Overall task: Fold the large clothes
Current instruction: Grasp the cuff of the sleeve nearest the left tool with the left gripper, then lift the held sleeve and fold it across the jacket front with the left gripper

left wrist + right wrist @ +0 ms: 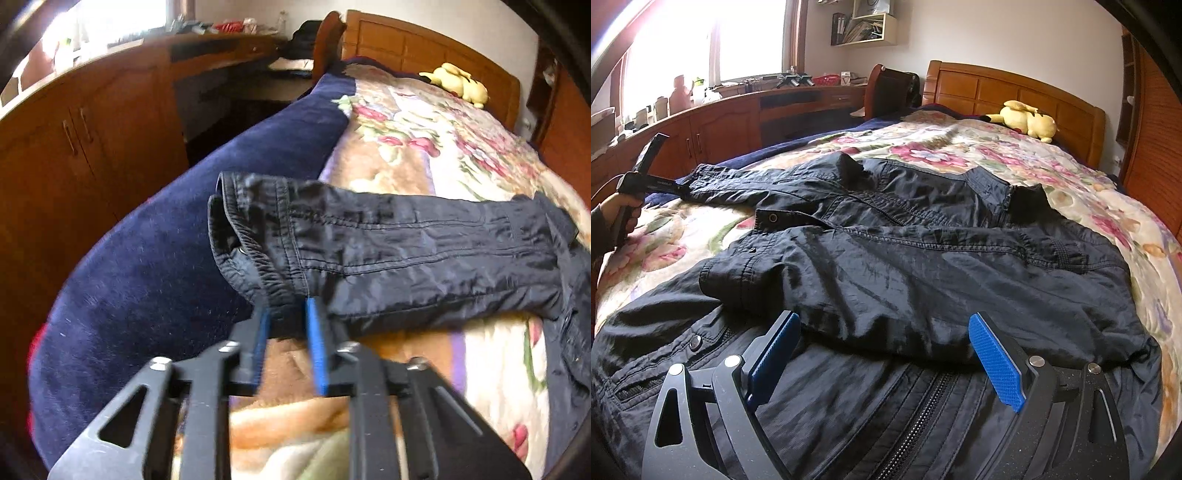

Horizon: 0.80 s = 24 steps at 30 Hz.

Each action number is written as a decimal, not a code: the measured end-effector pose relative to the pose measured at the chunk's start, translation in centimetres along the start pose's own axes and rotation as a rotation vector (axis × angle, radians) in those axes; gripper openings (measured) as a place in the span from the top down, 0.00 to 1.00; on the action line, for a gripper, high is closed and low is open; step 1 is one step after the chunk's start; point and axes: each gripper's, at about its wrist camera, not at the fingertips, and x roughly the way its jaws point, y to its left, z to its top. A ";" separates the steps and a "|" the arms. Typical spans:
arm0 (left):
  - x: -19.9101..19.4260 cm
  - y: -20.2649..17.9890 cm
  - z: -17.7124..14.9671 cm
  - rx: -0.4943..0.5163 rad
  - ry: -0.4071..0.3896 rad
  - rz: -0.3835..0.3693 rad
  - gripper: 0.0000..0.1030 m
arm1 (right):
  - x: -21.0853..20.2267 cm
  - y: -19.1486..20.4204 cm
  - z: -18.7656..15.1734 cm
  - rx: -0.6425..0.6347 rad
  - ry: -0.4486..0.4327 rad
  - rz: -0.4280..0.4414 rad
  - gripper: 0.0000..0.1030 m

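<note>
A dark jacket (886,258) lies spread across the flowered blanket (1015,162) of the bed (1015,88), its zipper front toward the near edge and one sleeve (388,240) stretched out to the side over the blanket's navy border (147,277). The left gripper (286,317) has its blue-padded fingers (314,332) drawn close together on the elastic cuff of that sleeve, and from the left wrist view the cloth looks pinched between them, though only a thin bit of the cuff's lower edge seems to be caught. The right gripper (882,354) rests low over the jacket's near half with its fingers spread wide, holding nothing. The likely trouble is that shallow bite: if the sleeve is lifted and carried across the body quickly, the slick fabric could slide out and the sleeve drop short or crooked. With nothing pinning the body, a pull on the sleeve may also drag the whole jacket across the soft blanket and bunch the layers already lying flat. The sleeve sits close to the bed's side, so a dropped cuff could slip off the edge.
</note>
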 end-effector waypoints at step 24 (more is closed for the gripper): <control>-20.3 -24.0 1.9 0.373 -0.356 -0.252 0.97 | -4.3 -4.7 -1.0 0.080 -0.039 -0.074 0.10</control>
